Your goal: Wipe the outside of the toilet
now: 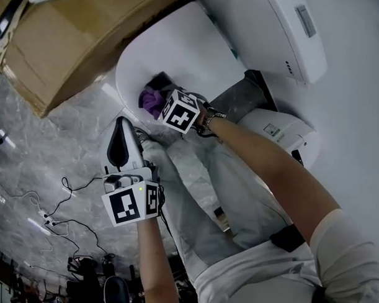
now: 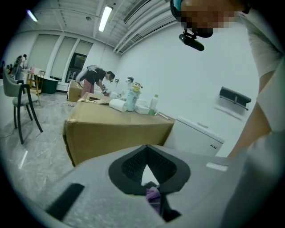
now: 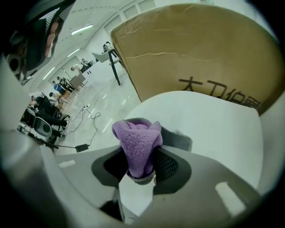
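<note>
The white toilet's closed lid (image 1: 174, 55) fills the top middle of the head view. My right gripper (image 1: 155, 92) is shut on a folded purple cloth (image 1: 149, 101), which rests at the lid's front edge. In the right gripper view the purple cloth (image 3: 136, 142) bulges out between the dark pads (image 3: 171, 164) over the toilet lid (image 3: 209, 129). My left gripper (image 1: 121, 128) hangs lower left of the toilet, over the floor, jaws shut on nothing. In its own view the left gripper (image 2: 147, 151) shows its pads meeting, with a scrap of the purple cloth (image 2: 153, 193) behind them.
A big cardboard box (image 1: 68, 46) stands close left of the toilet, with bottles (image 2: 131, 98) on top. The cistern (image 1: 278, 26) is at the upper right. Cables (image 1: 61, 214) trail over the grey marble floor. The person's grey trouser legs (image 1: 203, 191) stand before the bowl.
</note>
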The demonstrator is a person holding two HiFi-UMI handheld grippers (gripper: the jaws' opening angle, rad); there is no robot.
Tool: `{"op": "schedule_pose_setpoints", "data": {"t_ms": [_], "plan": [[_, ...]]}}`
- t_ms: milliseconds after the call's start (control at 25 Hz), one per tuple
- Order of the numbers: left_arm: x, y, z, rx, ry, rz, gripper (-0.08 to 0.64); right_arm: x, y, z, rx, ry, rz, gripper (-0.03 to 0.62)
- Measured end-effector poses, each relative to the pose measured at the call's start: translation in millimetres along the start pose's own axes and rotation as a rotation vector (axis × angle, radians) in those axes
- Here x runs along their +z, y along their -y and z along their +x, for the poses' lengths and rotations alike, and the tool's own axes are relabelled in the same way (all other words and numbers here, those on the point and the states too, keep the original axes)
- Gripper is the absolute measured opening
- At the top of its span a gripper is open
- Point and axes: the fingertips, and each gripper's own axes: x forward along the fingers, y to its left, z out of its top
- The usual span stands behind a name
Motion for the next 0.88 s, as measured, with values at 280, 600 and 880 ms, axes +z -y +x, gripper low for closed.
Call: {"op": "schedule_pose_setpoints", "data": {"t_ms": [280,600,880], "plan": [[-1,91,53,-0.08,0.007,-0.011,0.006,-88,187,-92,-0.33,0.02,0.186,0.147],[-13,123,70,-0.139,-0.025,0.002,0.006,-135,246,-121,-0.406,0.033,0.429,0.149],[-19,80,38,-0.119,-0.037,0.007,0.006,-121,212,-101,-0.527,0.044,0.433,0.144]]}}
